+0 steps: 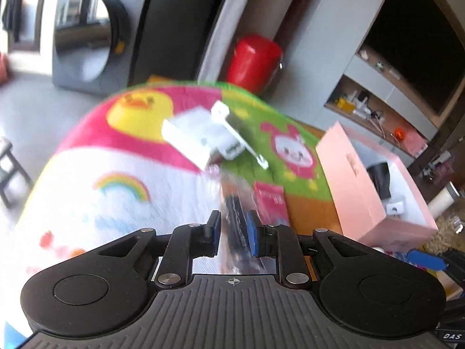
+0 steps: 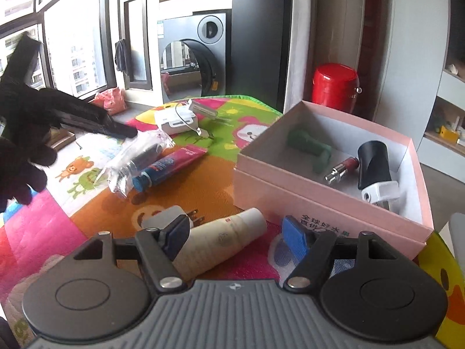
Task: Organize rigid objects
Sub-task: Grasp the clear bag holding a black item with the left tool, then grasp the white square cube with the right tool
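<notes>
- Already the left tongs (image 1: 232, 231) pinch a clear bag (image 2: 136, 157) with a dark item inside, low over the surface (image 2: 37, 232) — presumably to carry it to the pink box (image 2: 328, 203).
- Right tongs (image 2: 235, 237) hang spread around a cream tube (image 2: 221, 244) beside that box — not yet gripping.
</notes>
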`<act>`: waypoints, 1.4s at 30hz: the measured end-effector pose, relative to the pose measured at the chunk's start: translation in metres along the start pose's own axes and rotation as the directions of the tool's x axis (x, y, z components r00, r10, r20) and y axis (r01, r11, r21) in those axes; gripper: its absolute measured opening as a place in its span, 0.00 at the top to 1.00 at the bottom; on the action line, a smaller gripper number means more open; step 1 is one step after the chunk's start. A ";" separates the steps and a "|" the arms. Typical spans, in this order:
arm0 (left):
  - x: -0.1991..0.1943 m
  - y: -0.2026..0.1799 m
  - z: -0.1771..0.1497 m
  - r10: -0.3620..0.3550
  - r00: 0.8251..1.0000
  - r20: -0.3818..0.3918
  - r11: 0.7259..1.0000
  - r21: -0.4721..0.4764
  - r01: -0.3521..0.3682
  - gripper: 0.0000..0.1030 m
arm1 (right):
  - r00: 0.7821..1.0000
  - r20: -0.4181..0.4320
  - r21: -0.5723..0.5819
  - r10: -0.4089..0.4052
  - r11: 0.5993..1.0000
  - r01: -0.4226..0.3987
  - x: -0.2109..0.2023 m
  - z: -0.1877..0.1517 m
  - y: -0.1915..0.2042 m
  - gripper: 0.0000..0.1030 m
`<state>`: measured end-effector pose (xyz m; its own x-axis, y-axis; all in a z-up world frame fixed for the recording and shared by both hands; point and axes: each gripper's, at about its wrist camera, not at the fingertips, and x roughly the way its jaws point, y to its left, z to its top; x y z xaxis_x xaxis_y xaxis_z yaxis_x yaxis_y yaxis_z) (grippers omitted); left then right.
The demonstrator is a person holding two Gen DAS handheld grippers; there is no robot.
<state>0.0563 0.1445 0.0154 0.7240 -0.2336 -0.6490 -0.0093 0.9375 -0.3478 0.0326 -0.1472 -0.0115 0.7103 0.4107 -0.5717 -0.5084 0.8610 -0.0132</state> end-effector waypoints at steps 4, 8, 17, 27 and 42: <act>0.017 -0.008 -0.001 0.018 1.000 0.000 0.999 0.041 -0.018 0.63 | 1.000 -0.004 -0.009 -0.004 1.000 0.004 0.000 0.002 0.004 0.31; 0.023 -0.014 -0.008 0.056 0.998 -0.006 0.995 0.077 -0.055 0.59 | 1.000 -0.030 0.001 -0.011 1.000 0.011 0.005 0.000 0.006 0.31; -0.016 -0.020 -0.053 0.007 1.000 -0.022 0.988 0.156 -0.004 0.74 | 0.999 0.032 -0.062 0.027 0.998 -0.025 -0.003 0.007 0.033 0.31; -0.038 -0.041 -0.077 0.028 0.998 -0.059 0.987 0.161 -0.018 0.75 | 0.998 -0.063 -0.138 0.027 0.990 -0.036 0.018 -0.006 0.055 0.35; -0.045 -0.052 -0.094 0.010 0.998 -0.062 0.989 0.146 -0.001 0.76 | 0.999 -0.047 -0.039 -0.012 0.999 0.011 -0.021 -0.029 0.035 0.35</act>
<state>-0.0407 0.0823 -0.0003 0.6800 -0.2399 -0.6929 0.0914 0.9653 -0.2446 -0.0147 -0.1348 -0.0238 0.6930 0.3856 -0.6091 -0.5197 0.8528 -0.0515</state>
